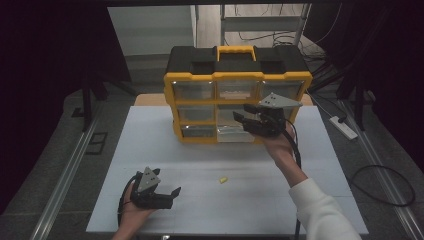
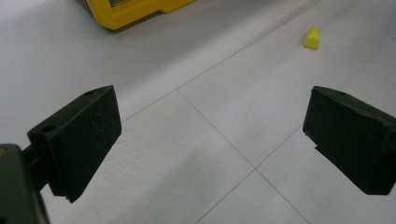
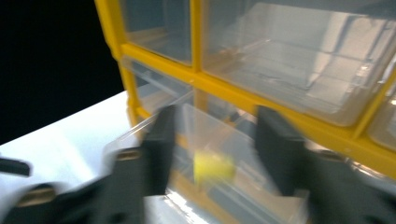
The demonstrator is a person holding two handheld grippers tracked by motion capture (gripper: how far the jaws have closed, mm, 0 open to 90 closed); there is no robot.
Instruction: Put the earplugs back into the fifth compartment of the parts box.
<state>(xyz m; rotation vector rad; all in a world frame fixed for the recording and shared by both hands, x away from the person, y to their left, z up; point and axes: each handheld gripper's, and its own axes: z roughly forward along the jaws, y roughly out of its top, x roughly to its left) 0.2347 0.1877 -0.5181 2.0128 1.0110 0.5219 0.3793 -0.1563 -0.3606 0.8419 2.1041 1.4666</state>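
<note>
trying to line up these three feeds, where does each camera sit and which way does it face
High view: above the person's side, looking forward and down on the white table; both forearms, left claw, right claw at the yellow drawer organizer.
Left gripper view: rides the left claw, facing low across the table; its open jaws.
Right gripper view: rides the right claw, facing a pulled-out clear drawer; blurred jaws.
Shared: high and left gripper views both show the small yellow piece.

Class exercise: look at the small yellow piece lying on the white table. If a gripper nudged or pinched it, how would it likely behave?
The small yellow piece looks like a short cylinder lying on its side, so a nudge would probably roll it across the smooth white table. It is tiny beside the left gripper fingers, so likely very light and easily knocked away. Whether it is soft cannot be told.
</note>
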